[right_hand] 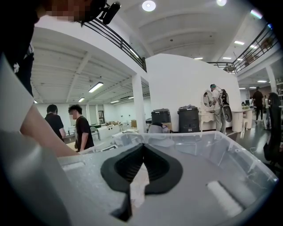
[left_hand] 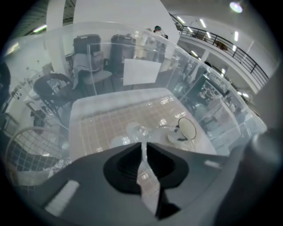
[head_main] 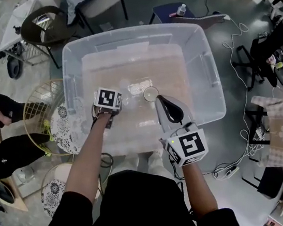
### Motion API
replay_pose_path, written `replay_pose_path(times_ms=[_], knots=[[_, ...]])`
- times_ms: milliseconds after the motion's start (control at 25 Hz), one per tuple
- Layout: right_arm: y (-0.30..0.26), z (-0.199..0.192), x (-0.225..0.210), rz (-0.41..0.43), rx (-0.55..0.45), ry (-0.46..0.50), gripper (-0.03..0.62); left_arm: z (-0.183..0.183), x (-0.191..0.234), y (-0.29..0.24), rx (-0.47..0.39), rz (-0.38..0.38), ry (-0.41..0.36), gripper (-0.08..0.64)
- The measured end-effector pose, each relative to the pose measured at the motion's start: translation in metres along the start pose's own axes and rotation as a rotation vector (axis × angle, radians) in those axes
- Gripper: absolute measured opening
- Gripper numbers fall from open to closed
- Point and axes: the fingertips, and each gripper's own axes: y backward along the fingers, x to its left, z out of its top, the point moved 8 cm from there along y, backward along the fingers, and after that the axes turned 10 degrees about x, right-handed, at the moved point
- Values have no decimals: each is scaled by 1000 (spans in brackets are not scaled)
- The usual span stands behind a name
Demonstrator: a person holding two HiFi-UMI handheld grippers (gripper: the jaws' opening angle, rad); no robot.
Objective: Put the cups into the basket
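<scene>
A big clear plastic bin [head_main: 142, 31] fills the middle of the head view. Both grippers are over its near side. My left gripper [left_hand: 142, 143] points steeply down into the bin, its marker cube [head_main: 108, 99] uppermost. Its jaws are nearly together, pinching the wall of a clear cup [left_hand: 137, 131] just above the bin floor [left_hand: 110, 119]. A second clear cup with a dark rim [head_main: 151, 93] [left_hand: 187, 128] lies on the floor to the right of it. My right gripper [head_main: 159, 102] [right_hand: 140, 159] is shut and empty, level over the bin's rim [right_hand: 190, 137], close to the dark-rimmed cup.
Two gold wire baskets [head_main: 40, 108] [head_main: 58, 187] with patterned things in them stand on the floor left of the bin. A chair [head_main: 44, 23] is at the back left and a cardboard-topped stand [head_main: 281, 119] at the right. Two people [right_hand: 79, 126] stand far off.
</scene>
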Motion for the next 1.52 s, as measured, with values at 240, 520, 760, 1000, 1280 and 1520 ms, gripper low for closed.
replay_pose_path(times_ms=[240, 520, 760, 1000, 1280, 1520], knots=[[-2, -4, -4, -29, 3, -20, 3, -5, 10, -23, 57, -9, 38, 46], [1, -9, -11, -61, 18, -34, 3, -11, 17, -38, 77, -23, 64, 51], [-1, -14, -13, -68, 32, -48, 3, -11, 17, -42, 75, -16, 49, 51], [-2, -17, -15, -68, 34, -44, 3, -14, 17, -49, 84, -14, 21, 52], [0, -16, -15, -73, 34, -47, 3, -17, 22, -51, 100, -29, 59, 54], [1, -18, -16, -76, 35, -48, 3, -19, 24, -54, 124, 2, 34, 154]])
